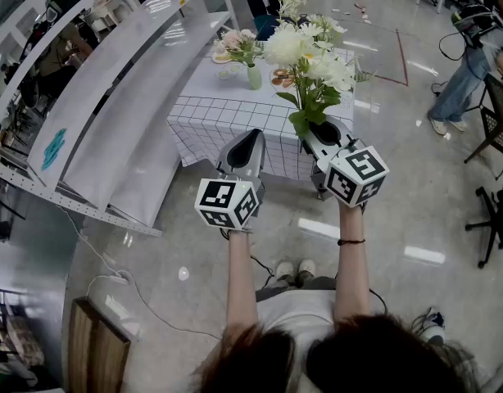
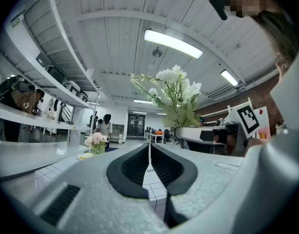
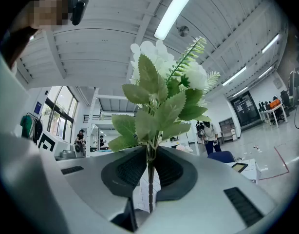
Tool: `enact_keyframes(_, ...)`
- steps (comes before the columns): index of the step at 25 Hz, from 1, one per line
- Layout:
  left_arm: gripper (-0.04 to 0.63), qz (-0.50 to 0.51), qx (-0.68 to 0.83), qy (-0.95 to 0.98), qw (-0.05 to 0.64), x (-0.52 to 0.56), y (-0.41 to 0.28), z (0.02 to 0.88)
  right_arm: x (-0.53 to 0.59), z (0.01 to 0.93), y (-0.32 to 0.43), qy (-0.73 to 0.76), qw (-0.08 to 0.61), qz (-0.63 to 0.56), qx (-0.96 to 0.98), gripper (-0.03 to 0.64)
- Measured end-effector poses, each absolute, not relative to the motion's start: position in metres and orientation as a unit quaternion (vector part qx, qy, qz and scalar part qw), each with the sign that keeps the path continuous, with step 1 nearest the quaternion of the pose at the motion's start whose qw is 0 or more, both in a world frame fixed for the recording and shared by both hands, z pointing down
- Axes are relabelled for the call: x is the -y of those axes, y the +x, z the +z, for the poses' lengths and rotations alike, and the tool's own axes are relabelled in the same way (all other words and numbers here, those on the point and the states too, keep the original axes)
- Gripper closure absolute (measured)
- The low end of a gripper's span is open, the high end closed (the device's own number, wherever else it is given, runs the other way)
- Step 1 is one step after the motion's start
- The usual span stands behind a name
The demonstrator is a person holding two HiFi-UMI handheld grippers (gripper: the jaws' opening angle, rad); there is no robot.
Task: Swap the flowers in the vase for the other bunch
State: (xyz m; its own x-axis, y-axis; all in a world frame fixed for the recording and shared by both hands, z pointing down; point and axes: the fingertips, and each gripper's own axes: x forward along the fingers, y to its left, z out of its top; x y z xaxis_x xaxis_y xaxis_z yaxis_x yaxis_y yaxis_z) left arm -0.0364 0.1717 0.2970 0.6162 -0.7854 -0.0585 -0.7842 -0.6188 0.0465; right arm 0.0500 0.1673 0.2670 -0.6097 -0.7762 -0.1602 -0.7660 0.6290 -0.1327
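Note:
My right gripper [image 1: 321, 129] [image 3: 150, 165] is shut on the stem of a white flower bunch [image 1: 309, 60] [image 3: 161, 94] with green leaves, held upright in front of the table. My left gripper [image 1: 245, 150] [image 2: 149, 162] is shut with nothing between its jaws, level beside the right one. A pale green vase [image 1: 254, 75] with pink flowers [image 1: 237, 42] [image 2: 96, 141] stands on the table with the white grid cloth [image 1: 210, 117], beyond both grippers.
Small dishes [image 1: 282, 78] sit near the vase on the table. A long white shelf unit [image 1: 112, 105] runs along the left. A person [image 1: 469, 68] stands at the far right, with chairs [image 1: 497, 121] nearby. Shiny floor lies between me and the table.

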Motion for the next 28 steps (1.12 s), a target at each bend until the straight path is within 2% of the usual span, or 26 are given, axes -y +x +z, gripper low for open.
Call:
enact_keyframes(13, 0.572, -0.036, 0.440, 0.897, -0.001, -0.173, -0.030, 0.292, -0.169, 0.268, 0.054, -0.424, 0.085, -0.018, -0.901, 0.566)
enact_keyframes(28, 0.572, -0.029, 0.455, 0.890, 0.021, -0.156, -0.014, 0.308, -0.149, 0.278, 0.071, -0.418, 0.086, -0.033, -0.904, 0.566)
